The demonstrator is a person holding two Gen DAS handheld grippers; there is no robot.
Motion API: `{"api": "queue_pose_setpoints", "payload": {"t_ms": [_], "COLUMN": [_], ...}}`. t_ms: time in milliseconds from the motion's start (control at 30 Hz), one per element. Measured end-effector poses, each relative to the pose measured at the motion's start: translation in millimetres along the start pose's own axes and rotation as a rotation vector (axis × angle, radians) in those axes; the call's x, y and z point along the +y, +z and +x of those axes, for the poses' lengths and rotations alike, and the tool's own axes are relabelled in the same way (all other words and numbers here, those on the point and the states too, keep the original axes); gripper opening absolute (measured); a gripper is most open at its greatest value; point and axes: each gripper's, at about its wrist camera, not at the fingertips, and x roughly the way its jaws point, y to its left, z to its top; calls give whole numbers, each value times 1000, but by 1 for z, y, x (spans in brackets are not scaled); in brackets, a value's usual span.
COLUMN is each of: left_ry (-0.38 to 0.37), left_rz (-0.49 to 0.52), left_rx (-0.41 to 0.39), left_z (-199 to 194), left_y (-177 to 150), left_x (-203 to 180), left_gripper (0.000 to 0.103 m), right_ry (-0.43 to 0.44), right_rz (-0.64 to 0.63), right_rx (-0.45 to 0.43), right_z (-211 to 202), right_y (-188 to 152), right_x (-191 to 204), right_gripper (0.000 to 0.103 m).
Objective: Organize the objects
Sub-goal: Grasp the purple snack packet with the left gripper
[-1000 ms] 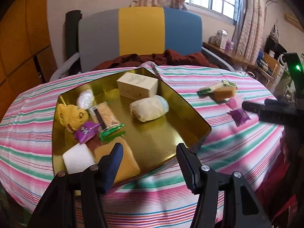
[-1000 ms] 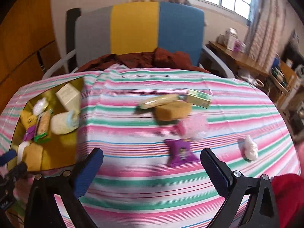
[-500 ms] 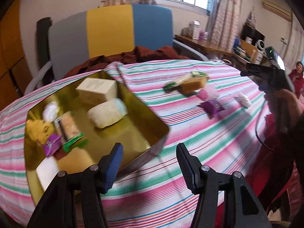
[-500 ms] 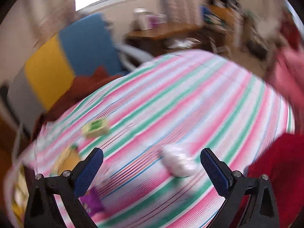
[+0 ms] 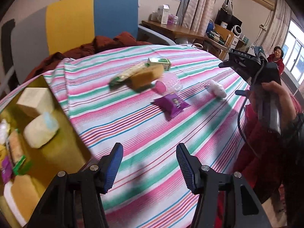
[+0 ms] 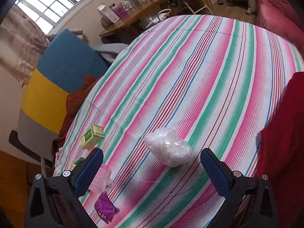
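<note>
The right gripper [image 6: 152,168] is wide open and empty, with its two blue ribbed pads on either side of a white crinkled plastic-wrapped bundle [image 6: 168,146] that lies alone on the striped tablecloth [image 6: 209,76], toward the table edge nearest the person. The bundle looks light and soft, a loose lump with a shiny wrinkled film around it. I judge that it will give way under pressure and the film may slide a little, so the best hold is across its thick middle, low and close to the cloth, with a gentle closing.

The left gripper [image 5: 149,161] is also open and holds nothing – it hovers over the cloth just beside the gold metal tray [image 5: 62,133], which has smooth shiny walls and already carries several things, among them a cream cardboard box [image 5: 35,99] and a pale soft roll [image 5: 40,131].

Near the middle of the table a small group waits: a purple foil snack packet [image 5: 171,103], flat and probably slippery; a pink clear plastic piece [image 5: 167,82], whose shape I cannot tell well; a tan sponge-like block [image 5: 147,75], which should compress easily; a long green-ended wrapper [image 5: 127,74], blurred; and a small green carton [image 5: 159,62], stiff with flat sides – the easiest one to pinch.
</note>
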Motion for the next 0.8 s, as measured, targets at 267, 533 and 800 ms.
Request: {"api": "queue_pose_setpoints", "payload": {"t_ms": [267,533,800], "left_ry": [-124,-111,-86], "left_rz": [-100,-212,-178], "left_rx": [54,106,157], "left_z": [45,91,127], "left_y": [34,64,76], "left_x": [-12,-19,-28], "left_gripper": [57,59,59], "right_ry": [0,-2,-4], "right_rz": [-26,-12,53], "right_rx": [35,27,13], "right_z": [6,7,4], "right_y": [-1,1,3], "right_x": [3,1,-11], "right_gripper": [103,103,103]}}
